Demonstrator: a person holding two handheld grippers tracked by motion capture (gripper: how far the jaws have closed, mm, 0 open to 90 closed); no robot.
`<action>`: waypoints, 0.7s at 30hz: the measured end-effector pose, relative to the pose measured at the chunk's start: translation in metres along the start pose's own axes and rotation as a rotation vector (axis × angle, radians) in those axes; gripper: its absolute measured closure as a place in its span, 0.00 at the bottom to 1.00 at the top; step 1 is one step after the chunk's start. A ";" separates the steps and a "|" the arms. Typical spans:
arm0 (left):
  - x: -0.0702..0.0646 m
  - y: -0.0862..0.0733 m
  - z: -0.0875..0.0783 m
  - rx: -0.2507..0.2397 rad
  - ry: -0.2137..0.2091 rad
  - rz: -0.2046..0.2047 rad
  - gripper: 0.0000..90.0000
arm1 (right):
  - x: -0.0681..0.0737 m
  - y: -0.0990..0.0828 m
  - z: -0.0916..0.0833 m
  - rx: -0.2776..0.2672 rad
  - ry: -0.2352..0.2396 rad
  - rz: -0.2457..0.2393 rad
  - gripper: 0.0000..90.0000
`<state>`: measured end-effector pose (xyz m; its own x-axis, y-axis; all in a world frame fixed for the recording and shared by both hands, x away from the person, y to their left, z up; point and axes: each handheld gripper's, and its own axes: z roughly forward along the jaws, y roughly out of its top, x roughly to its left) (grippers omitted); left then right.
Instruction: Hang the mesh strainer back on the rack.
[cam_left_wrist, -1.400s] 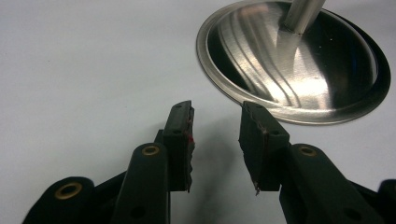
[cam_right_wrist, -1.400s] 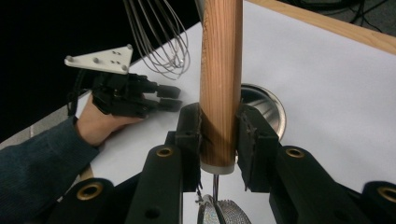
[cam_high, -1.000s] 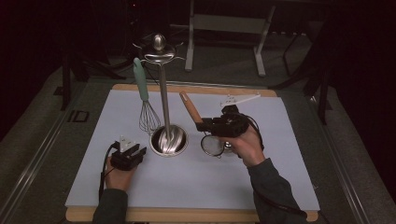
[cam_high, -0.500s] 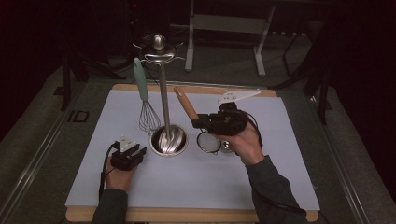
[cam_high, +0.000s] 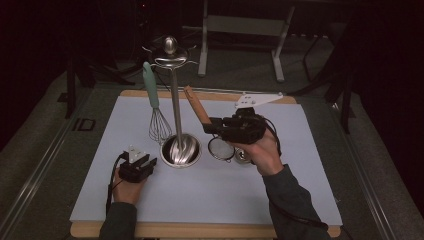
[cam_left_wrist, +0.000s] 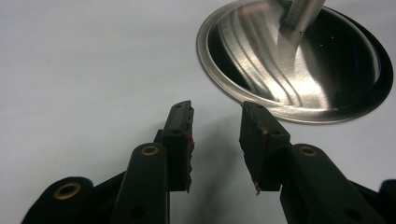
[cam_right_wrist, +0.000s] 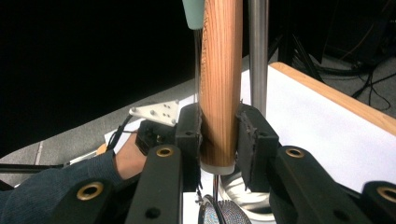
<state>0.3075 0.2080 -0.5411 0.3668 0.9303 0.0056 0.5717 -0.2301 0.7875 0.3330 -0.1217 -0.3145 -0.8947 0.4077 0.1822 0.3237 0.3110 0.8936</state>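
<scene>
The wooden-handled strainer (cam_high: 210, 134) is off the worktop (cam_high: 210, 195), just right of the utensil stand (cam_high: 175, 110), its mesh low and its handle (cam_right_wrist: 220, 79) slanting up toward the post. The right gripper (cam_right_wrist: 219, 135) pinches that handle near its lower end. If it is meant to hang there, raise it steadily, clear of the whisk (cam_high: 156, 112). The left gripper (cam_left_wrist: 215, 140) rests by the stand's base (cam_left_wrist: 294, 60), fingers spread.

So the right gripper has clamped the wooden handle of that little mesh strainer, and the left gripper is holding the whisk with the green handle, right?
Not quite. The right gripper is shut on the small mesh strainer's wooden handle, but the left gripper is open and holds nothing, as the left gripper view shows. The wire whisk with the green handle hangs untouched on the steel stand.
</scene>
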 end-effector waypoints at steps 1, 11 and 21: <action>0.000 0.000 0.000 0.000 0.000 0.000 0.71 | 0.001 0.001 0.000 -0.001 0.002 -0.002 0.80; 0.000 0.000 0.000 0.000 -0.001 0.000 0.71 | 0.004 0.010 -0.004 -0.060 0.031 -0.037 0.80; 0.000 0.000 0.000 0.000 0.000 -0.002 0.71 | 0.014 0.023 -0.006 -0.096 0.060 -0.077 0.80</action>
<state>0.3075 0.2082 -0.5411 0.3654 0.9308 0.0045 0.5723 -0.2285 0.7876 0.3259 -0.1139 -0.2893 -0.9335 0.3327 0.1337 0.2253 0.2543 0.9405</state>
